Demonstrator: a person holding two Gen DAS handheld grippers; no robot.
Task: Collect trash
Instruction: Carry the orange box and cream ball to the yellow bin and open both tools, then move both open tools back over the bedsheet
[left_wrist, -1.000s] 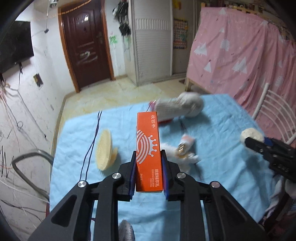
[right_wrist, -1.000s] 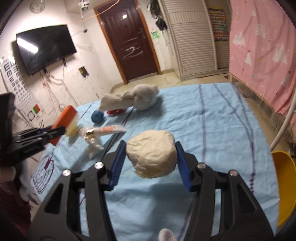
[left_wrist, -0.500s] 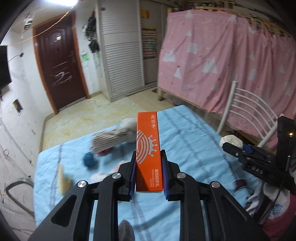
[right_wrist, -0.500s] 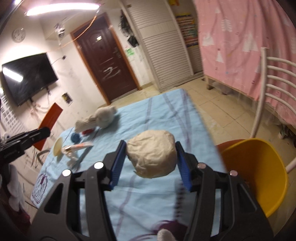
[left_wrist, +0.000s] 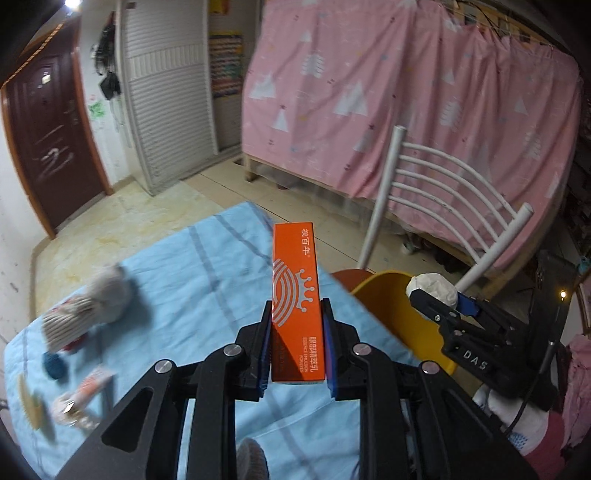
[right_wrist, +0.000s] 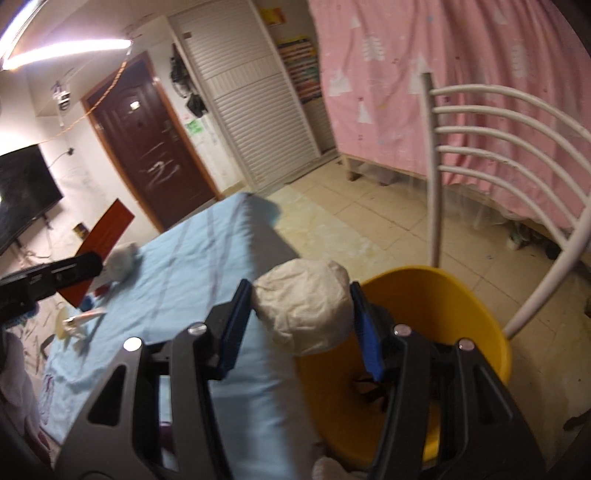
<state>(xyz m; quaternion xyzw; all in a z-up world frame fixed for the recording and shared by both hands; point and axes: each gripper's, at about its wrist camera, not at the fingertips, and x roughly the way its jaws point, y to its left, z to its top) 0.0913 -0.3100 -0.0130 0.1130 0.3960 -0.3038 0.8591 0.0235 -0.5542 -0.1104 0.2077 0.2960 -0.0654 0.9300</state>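
Far left on the cloth (left_wrist: 207, 280), a tube (left_wrist: 94, 382), disc (left_wrist: 31, 406) and socks (left_wrist: 85, 310) remain uncollected. The left gripper (left_wrist: 297, 332) grasps the box (left_wrist: 297, 295); the right gripper (right_wrist: 301, 317) clamps the wad (right_wrist: 303, 302) above the bin (right_wrist: 461, 317), neither dropped yet.

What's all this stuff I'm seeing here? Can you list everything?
box: 1, orange, clamped in the left tool
paper ball: 1, off-white, clamped in the right tool
bin: 1, yellow, on the floor by the table edge
tablecloth: 1, light blue, covering the table
tube: 1, white and orange, on the cloth
chair: 1, white, behind the bin
curtain: 1, pink, at the back
door: 1, dark brown, far wall
left gripper: 1, black, jaws shut on the box
right gripper: 1, black, jaws shut on the paper ball
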